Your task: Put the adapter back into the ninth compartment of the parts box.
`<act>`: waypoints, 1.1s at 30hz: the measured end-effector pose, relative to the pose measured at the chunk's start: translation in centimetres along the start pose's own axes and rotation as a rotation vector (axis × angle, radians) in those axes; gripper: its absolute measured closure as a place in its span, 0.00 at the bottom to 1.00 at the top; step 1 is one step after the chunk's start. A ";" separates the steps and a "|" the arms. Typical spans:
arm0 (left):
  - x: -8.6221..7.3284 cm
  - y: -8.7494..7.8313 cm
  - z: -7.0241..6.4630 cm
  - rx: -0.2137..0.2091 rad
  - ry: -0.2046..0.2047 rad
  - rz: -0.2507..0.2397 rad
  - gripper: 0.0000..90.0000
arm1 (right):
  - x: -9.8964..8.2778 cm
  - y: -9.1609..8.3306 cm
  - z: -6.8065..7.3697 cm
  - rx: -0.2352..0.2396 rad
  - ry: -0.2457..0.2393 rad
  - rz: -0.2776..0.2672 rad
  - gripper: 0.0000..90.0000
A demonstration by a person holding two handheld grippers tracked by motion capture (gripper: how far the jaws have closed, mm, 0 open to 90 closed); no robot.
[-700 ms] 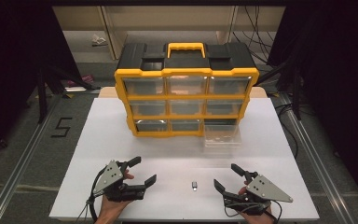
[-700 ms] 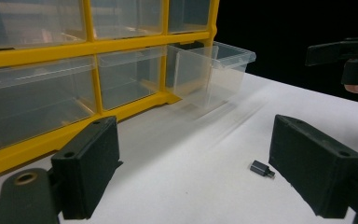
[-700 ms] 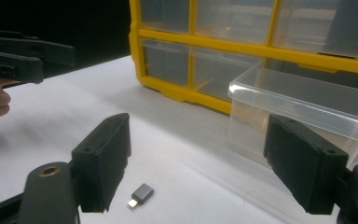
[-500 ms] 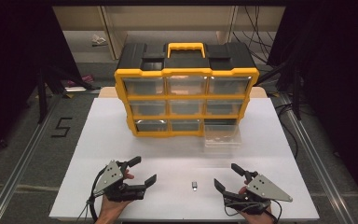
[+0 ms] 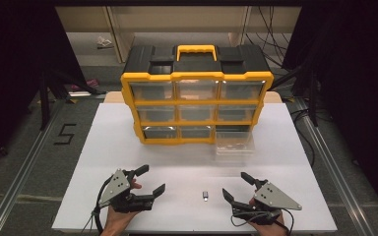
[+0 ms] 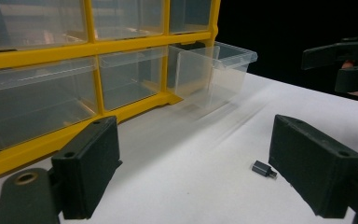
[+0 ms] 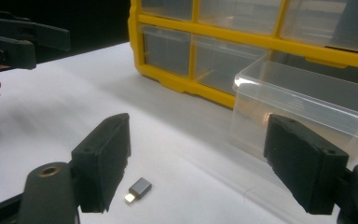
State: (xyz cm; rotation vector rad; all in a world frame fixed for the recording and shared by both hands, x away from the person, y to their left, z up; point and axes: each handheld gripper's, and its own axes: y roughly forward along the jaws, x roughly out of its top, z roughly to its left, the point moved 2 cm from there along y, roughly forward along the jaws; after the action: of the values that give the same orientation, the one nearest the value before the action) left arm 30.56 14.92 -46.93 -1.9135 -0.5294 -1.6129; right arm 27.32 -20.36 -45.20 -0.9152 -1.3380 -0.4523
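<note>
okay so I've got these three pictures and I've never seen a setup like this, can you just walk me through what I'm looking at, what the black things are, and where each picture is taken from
No robot here: a person at a table holds a hand tool with a two-jaw claw in each hand. The high view looks down from above the person's side, with the left claw and the right claw near the bottom. The other two pictures come from small cameras riding on each claw, so the black blocks at the bottom are that claw's own jaws.

On the white table stands a yellow and black drawer organizer with clear drawers. One clear drawer, at the bottom right, is pulled out. A small grey adapter lies on the table between the claws; it also appears in the left gripper view and the right gripper view.

Both claws are open and hold nothing.
</note>
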 end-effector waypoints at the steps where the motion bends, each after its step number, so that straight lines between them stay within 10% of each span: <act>1: 0.0 0.0 0.0 0.001 0.003 0.000 0.18 | 0.1 0.1 0.0 -0.001 0.000 0.007 0.26; 33: 0.0 0.2 -0.2 -0.018 0.016 -0.005 0.18 | 1.9 5.9 1.7 0.077 -0.045 0.469 0.33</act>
State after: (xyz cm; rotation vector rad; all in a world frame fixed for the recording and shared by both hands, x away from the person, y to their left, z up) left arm 30.60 14.63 -46.91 -1.9124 -0.5151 -1.6400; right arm 31.05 -15.12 -45.27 -1.1395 -1.1250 -0.0180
